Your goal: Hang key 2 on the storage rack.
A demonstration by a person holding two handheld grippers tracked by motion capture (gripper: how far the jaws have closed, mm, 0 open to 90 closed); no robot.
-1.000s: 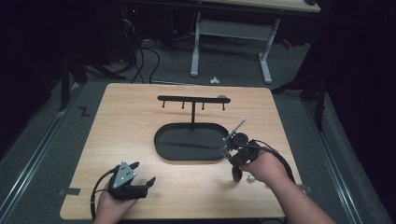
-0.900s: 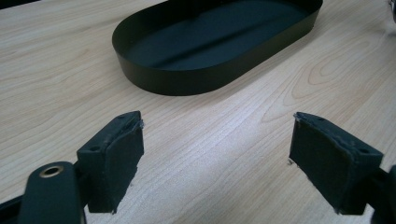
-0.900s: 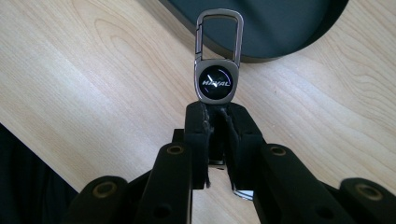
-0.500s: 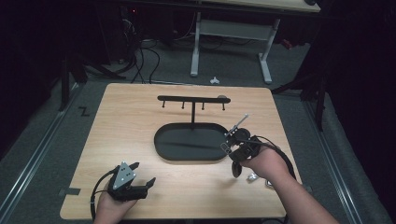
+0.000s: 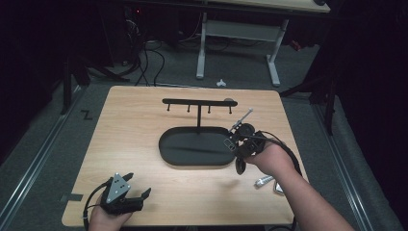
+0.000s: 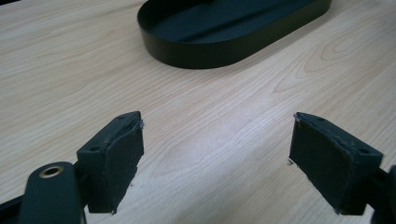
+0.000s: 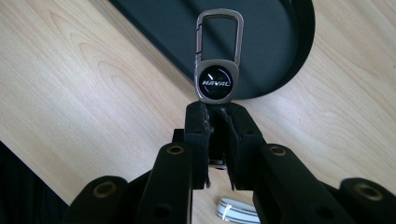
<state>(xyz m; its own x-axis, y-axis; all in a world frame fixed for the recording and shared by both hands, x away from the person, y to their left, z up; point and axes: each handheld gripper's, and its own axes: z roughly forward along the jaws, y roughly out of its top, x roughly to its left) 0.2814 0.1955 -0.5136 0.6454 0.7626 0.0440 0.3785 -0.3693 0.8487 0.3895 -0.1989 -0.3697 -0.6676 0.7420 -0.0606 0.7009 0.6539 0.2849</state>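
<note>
On table point(image 5: 144, 139), one tray point(image 5: 192, 149), right claw point(image 7: 217, 109) gripping one keychain point(image 7: 218, 56), left claw point(image 6: 215, 158) wide.

keychain point(image 7: 217, 70): gunmetal grey, black round badge, white lettering. oval tray point(image 5: 196, 147): matte black. table point(image 5: 130, 130): light wood grain.

black claw point(image 7: 217, 140), brass screws, grey three-cornered plate point(image 5: 116, 187)

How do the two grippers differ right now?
The right gripper has its jaws pinched on a metal keychain beside the black tray; the left gripper stands wide open with nothing between its pads. The right one is by the tray's end, the left one at the table's near edge. Both are black, two-jawed and hand-held.
</note>
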